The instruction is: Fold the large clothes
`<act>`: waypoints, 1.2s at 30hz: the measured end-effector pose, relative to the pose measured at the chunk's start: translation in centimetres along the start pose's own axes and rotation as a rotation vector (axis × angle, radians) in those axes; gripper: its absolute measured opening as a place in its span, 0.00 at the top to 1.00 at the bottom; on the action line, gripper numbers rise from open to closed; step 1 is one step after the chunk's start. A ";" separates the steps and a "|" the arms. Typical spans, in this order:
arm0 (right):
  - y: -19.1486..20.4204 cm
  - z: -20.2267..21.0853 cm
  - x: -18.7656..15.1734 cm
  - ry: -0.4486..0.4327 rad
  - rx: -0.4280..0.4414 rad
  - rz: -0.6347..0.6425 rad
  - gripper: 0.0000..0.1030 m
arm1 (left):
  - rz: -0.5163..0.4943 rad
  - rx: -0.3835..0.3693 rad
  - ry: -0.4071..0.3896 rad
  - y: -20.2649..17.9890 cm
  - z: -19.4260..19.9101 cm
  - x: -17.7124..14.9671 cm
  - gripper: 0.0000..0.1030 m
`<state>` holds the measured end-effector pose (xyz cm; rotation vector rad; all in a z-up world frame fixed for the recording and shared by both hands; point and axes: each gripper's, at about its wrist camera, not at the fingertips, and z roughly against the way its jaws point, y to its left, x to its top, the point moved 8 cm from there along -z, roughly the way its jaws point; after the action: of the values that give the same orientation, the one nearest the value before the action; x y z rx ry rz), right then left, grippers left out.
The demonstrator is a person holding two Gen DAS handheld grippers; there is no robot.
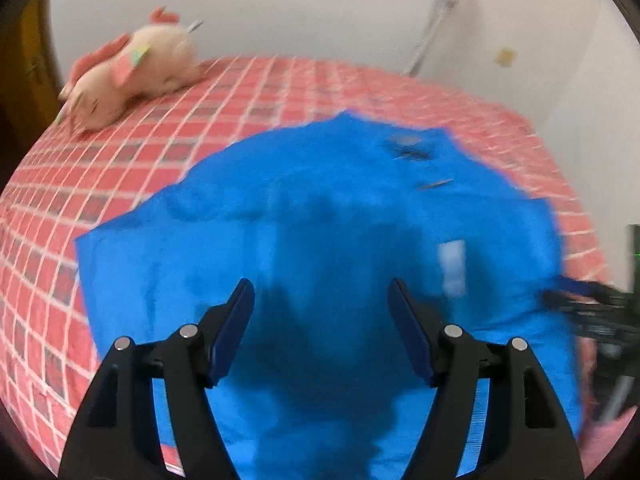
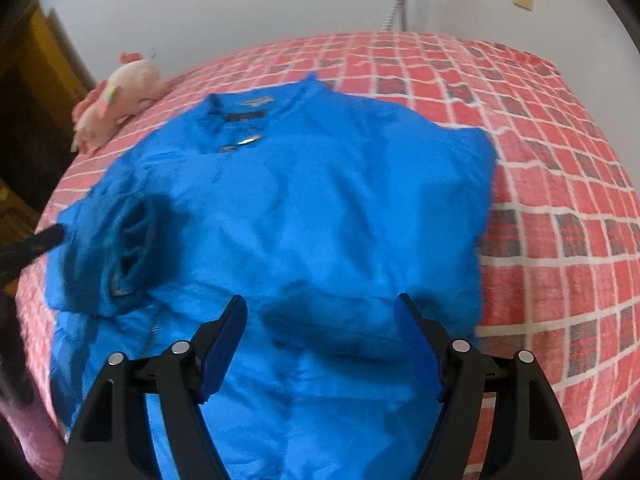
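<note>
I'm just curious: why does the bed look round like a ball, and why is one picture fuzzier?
Both wrist views use fisheye lenses, bulging the checked bedspread; the left wrist view is smeared, blurring the blue jacket and plush toy; the right wrist view is sharper.

Each camera is riding on its own gripper and looking forward and steeply down between its two fingers [image 1: 242,312] at the bed [image 1: 120,168]. Both are hovering close above the blue jacket [image 2: 320,208], the left view sitting further left. Both views are sharing the jacket, the checked bedspread, the pink plush toy [image 2: 120,100] and the white wall [image 2: 240,8] behind.
</note>
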<state>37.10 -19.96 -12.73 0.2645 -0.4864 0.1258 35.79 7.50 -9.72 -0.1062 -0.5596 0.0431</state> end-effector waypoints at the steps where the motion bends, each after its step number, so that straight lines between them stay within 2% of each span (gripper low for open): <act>1: 0.5 0.0 -0.1 0.003 0.007 0.011 0.27 | 0.010 0.002 0.020 0.7 -1.0 -0.4 0.34; 4: 1.9 -0.1 0.0 0.016 0.057 0.020 0.27 | -0.006 0.009 0.052 1.2 -4.0 -1.0 0.34; 6: 3.1 0.2 0.4 0.016 0.097 0.024 0.26 | -0.021 0.018 0.037 0.9 -3.5 -0.7 0.34; 10: 6.4 -0.1 1.8 0.053 0.168 0.047 0.21 | 0.014 -0.007 -0.017 1.3 -1.3 0.3 0.34; 14: 10.6 -2.8 2.9 0.141 0.230 0.079 0.21 | 0.075 -0.008 -0.065 3.1 0.7 1.2 0.34; 18: 13.8 -5.6 3.1 0.211 0.276 0.090 0.21 | 0.114 0.003 -0.079 4.3 1.0 1.6 0.34; 19: 14.5 -6.3 3.2 0.216 0.275 0.098 0.24 | 0.125 -0.003 -0.077 4.5 0.9 1.7 0.34; 21: 15.5 -7.2 3.4 0.209 0.260 0.128 0.56 | 0.129 -0.007 -0.078 4.7 0.9 1.8 0.34; 22: 15.7 -7.4 3.6 0.202 0.262 0.127 0.63 | 0.128 -0.005 -0.080 4.9 1.0 1.8 0.34; 24: 15.6 -7.0 3.7 0.185 0.287 0.118 0.77 | 0.131 -0.002 -0.088 5.2 1.2 1.8 0.34; 25: 15.4 -6.6 3.8 0.176 0.305 0.106 0.81 | 0.134 -0.005 -0.094 5.3 1.4 1.9 0.34; 27: 14.1 -5.5 4.3 0.147 0.300 0.081 0.83 | 0.143 -0.014 -0.110 5.5 1.9 2.0 0.35; 31: 9.8 -2.7 5.3 0.050 0.199 0.057 0.83 | 0.129 -0.045 -0.143 4.9 3.1 2.3 0.39; 36: 2.3 0.7 5.5 -0.039 0.061 -0.040 0.83 | 0.074 -0.082 -0.177 2.7 3.6 2.5 0.39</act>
<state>41.23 -17.67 -9.04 0.3367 -0.5162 0.0967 35.96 10.71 -5.65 -0.2048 -0.7341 0.1025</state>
